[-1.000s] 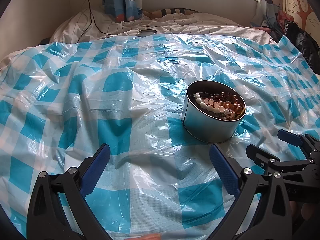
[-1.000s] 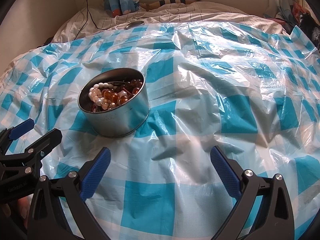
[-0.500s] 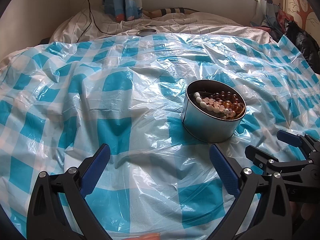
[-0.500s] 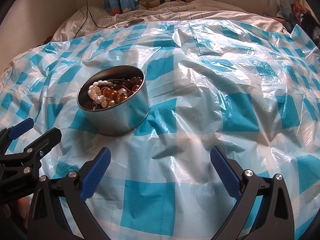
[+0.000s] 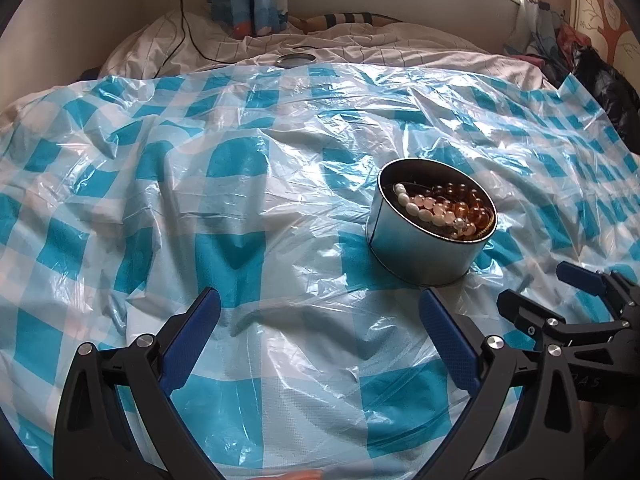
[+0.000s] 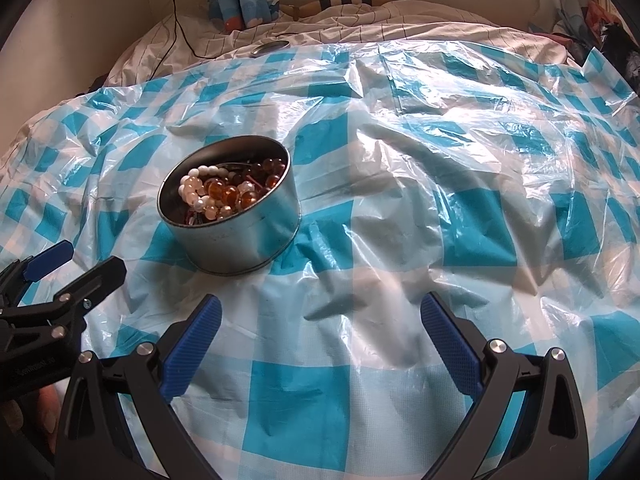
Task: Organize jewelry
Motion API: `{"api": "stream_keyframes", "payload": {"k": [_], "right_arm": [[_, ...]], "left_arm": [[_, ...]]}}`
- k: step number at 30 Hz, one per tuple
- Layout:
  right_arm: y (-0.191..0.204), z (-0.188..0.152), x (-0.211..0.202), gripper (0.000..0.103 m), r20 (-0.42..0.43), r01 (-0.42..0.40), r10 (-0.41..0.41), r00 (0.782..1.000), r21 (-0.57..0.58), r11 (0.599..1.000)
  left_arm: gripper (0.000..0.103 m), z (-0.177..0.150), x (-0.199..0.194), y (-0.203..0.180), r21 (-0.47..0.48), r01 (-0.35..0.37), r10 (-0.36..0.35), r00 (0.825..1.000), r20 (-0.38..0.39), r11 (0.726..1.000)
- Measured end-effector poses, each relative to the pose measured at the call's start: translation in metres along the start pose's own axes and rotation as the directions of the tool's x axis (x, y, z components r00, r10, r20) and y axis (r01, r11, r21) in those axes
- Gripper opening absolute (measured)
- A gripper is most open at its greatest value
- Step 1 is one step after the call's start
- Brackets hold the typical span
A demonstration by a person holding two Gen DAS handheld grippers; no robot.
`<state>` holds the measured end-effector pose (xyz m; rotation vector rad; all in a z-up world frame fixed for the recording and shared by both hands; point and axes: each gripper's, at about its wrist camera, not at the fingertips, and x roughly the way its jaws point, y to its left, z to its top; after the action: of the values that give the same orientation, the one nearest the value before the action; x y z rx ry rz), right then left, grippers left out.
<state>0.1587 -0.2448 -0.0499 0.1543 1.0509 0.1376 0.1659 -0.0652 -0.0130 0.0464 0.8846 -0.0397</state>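
A round metal tin (image 5: 424, 254) (image 6: 248, 240) stands on the blue-and-white checked plastic sheet (image 5: 240, 200) (image 6: 440, 184). Pearl-white and amber bead bracelets (image 5: 440, 208) (image 6: 222, 194) fill it. My left gripper (image 5: 320, 320) is open over the sheet, the tin just ahead of its right finger. My right gripper (image 6: 320, 320) is open too, with the tin ahead and to its left. Nothing sits between either pair of fingers. Each gripper shows at the edge of the other's view: the right one (image 5: 568, 292), the left one (image 6: 64, 264).
A round tin lid (image 5: 295, 59) (image 6: 270, 48) lies on the striped bedding (image 5: 380, 46) past the sheet's far edge. A black cable (image 5: 184, 12) runs down the wall. Dark bags and clothes (image 5: 608, 80) pile up at the far right.
The right wrist view has tipped slightly, so the tin sits a little higher in it. The left gripper has barely moved. Both stay open.
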Motion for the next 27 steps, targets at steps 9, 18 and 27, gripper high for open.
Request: {"api": "stream_keyframes", "payload": {"k": [9, 18, 27], "right_arm": [[-0.0008, 0.0007, 0.0012, 0.096, -0.006, 0.002, -0.002, 1.000, -0.005, 1.000], [-0.0006, 0.0008, 0.0019, 0.096, -0.007, 0.003, -0.003, 1.000, -0.004, 1.000], [-0.0020, 0.0005, 0.0027, 0.096, -0.009, 0.004, -0.004, 1.000, -0.001, 1.000]], "left_arm": [[0.095, 0.0008, 0.0006, 0.0008, 0.005, 0.002, -0.002, 1.000, -0.005, 1.000], [0.095, 0.0002, 0.0014, 0.0001, 0.002, 0.001, -0.001, 1.000, -0.012, 1.000], [0.095, -0.0004, 0.0022, -0.0003, 0.006, -0.004, 0.004, 1.000, -0.016, 1.000]]}}
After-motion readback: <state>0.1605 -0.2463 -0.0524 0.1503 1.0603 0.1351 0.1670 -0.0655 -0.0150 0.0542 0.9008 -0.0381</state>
